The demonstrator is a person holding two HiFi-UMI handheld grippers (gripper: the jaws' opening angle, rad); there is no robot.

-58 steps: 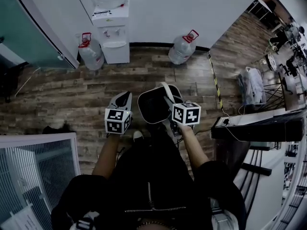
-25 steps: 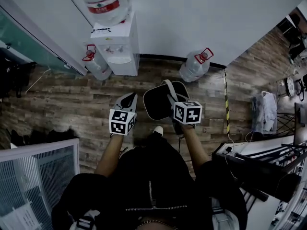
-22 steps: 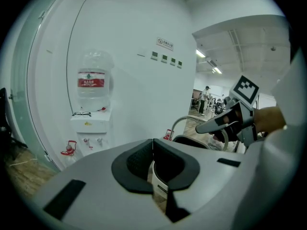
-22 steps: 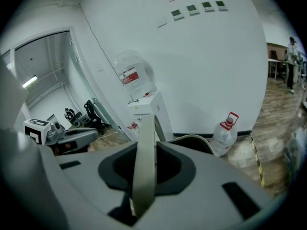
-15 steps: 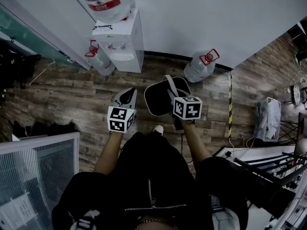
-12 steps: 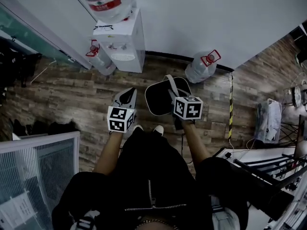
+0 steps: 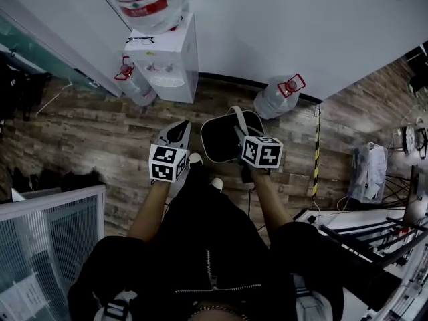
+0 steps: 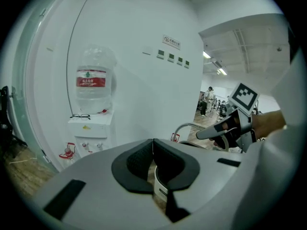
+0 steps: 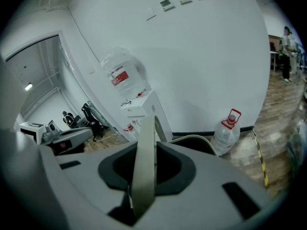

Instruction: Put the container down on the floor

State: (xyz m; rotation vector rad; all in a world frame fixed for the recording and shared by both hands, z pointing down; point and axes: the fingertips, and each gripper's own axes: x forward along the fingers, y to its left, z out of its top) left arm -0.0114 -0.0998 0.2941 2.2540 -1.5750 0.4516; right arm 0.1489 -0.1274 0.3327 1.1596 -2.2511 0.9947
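A person in dark clothing [image 7: 207, 246] fills the bottom centre of the head view, both forearms reaching up-frame.

The left gripper [image 7: 179, 130] sits left of centre, its marker cube [image 7: 167, 163] nearest the body. In the left gripper view its dark pads [image 8: 136, 161] meet along a single seam at the tip. The jaws are pressed together and pinch nothing.

The right gripper [image 7: 239, 135] sits right of centre. In the right gripper view a pale, flat handle [image 9: 144, 166] rises between its pads [image 9: 175, 169]. The jaws are closed on this band.

The container [image 7: 217, 139] hangs from that handle at the centre of the head view, between the two grippers. It is dark inside with a pale rim. It is carried at hand height and has not been set down.

Two pale shoe tips [image 7: 196, 158] show just below the container, on the wooden floor [image 7: 87, 132].

A yellow-and-black striped tape [image 7: 315, 154] runs up the floor at centre right. A caged rack [image 7: 47, 246] occupies the lower left corner.

Further off, two spare water bottles stand on the floor against the wall. One [image 7: 132, 85] is at upper left and one [image 7: 277, 97] is right of centre.

Between them stands a white dispenser [image 7: 167, 65] with a large inverted bottle [image 7: 148, 2] on top. The white wall [image 7: 281, 25] fills the top of the frame.
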